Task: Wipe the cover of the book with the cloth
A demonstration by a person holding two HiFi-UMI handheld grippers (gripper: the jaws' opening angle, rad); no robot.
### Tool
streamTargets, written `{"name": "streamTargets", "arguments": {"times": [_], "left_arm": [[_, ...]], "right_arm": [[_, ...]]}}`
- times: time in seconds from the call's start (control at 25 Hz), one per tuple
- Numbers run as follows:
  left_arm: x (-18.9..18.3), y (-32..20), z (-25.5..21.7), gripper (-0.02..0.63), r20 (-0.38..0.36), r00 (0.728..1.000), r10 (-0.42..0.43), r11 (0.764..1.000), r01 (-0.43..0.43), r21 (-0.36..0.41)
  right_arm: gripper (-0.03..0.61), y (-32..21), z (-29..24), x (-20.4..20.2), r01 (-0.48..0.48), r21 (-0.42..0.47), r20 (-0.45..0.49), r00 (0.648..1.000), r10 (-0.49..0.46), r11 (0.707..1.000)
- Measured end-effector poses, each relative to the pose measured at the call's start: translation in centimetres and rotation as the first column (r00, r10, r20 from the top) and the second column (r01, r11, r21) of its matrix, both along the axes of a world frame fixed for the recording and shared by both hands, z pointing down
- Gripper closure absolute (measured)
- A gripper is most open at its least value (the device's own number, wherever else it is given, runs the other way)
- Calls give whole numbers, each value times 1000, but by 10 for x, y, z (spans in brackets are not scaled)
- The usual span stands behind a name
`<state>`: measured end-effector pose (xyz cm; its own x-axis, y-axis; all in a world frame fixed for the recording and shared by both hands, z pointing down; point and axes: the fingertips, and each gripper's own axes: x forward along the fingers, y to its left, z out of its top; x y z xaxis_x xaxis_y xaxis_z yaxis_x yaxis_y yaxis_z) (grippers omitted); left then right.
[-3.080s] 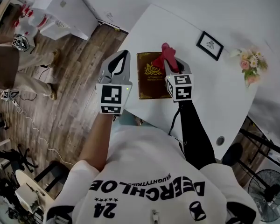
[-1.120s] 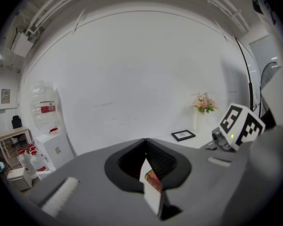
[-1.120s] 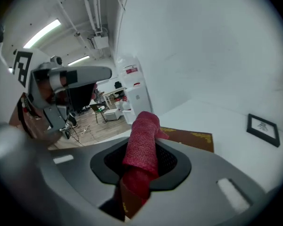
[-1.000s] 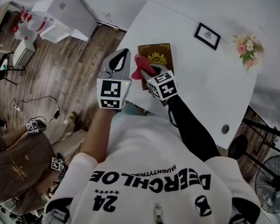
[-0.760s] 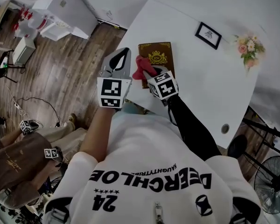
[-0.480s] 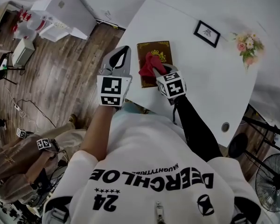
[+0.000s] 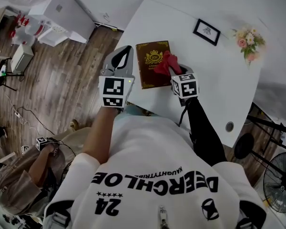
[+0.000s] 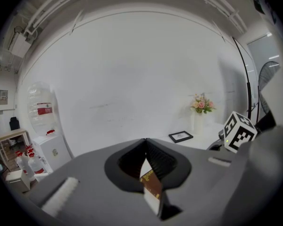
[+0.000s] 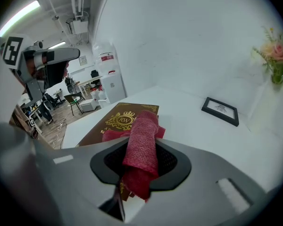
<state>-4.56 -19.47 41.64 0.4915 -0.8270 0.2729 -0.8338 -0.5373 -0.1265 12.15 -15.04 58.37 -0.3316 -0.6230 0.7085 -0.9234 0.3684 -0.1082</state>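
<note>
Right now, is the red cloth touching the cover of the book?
Touching. In the right gripper view the red cloth lies with its far end spread flat on the brown cover of the book, and no gap shows beneath it.

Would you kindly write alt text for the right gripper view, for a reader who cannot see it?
The right gripper is shut on a red woven cloth that drapes forward onto a dark brown hardcover book with a gold crest, lying flat on a white table. A black-framed picture and pink flowers sit farther back.
</note>
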Motion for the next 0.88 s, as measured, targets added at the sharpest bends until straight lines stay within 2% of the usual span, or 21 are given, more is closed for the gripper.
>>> {"name": "streamTargets", "arguments": {"times": [0.2,0.4,0.52,0.64,0.72,0.88], "left_arm": [[1,8,3,555,-4,1000,-7,1000,7,-1],[-3,14,5,555,-17,1000,-12,1000,12,-4],[-6,18,5,555,-25,1000,-1,1000,1,-4],[-11,21,2,555,-42,999,5,1000,-5,-4],[-15,25,2,555,-53,999,9,1000,-9,-12],[-20,35,3,555,-60,998,36,999,-38,-23]], "right_arm": [[491,3,-20,-12,44,77,77,996,-50,996],[491,10,-44,-64,148,119,156,974,-166,982],[489,24,-38,-101,220,75,182,956,-230,973],[489,43,-14,-126,265,-20,162,952,-258,964],[490,51,-2,-131,251,-54,149,959,-241,966],[491,52,0,-116,180,-62,89,981,-175,982]]}}
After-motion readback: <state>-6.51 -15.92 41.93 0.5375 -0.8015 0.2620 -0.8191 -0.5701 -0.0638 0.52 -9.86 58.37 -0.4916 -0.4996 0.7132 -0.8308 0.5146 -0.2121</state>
